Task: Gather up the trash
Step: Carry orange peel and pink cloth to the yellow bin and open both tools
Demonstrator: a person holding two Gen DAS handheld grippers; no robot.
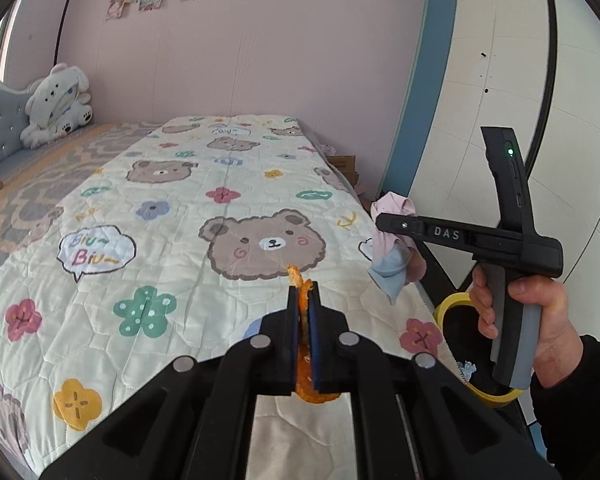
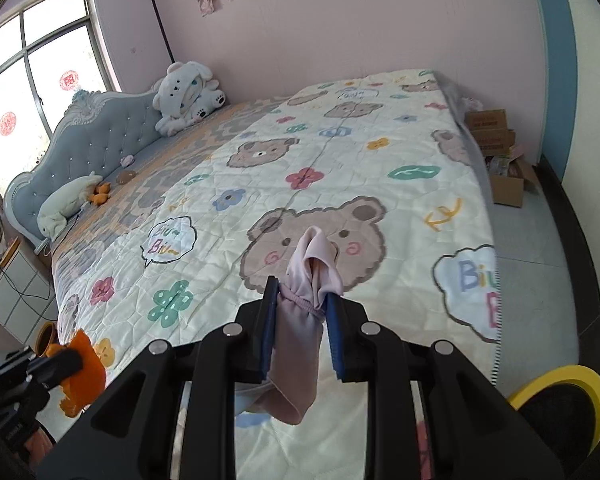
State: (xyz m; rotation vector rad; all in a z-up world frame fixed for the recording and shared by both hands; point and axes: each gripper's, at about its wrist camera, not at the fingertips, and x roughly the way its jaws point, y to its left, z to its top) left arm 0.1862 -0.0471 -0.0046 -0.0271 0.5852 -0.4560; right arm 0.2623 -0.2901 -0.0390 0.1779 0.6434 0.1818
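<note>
My left gripper (image 1: 304, 292) is shut on a piece of orange peel (image 1: 310, 392), held above the bear-print quilt (image 1: 180, 220). The peel also shows in the right wrist view (image 2: 86, 368), low at the left. My right gripper (image 2: 302, 296) is shut on a pink cloth item (image 2: 300, 344) with a pale blue part hanging down. In the left wrist view the right gripper (image 1: 396, 228) holds the cloth (image 1: 392, 256) at the bed's right edge, above a yellow-rimmed bin (image 1: 456, 304) with a black liner. The bin also shows in the right wrist view (image 2: 572, 380).
A white plush toy (image 2: 188, 96) sits against the grey tufted headboard (image 2: 100, 136). A pale plush (image 2: 68, 204) and small orange items (image 2: 100, 194) lie near it. Cardboard boxes (image 2: 496, 136) stand on the floor beyond the bed's far right corner. A window (image 2: 32, 80) is at left.
</note>
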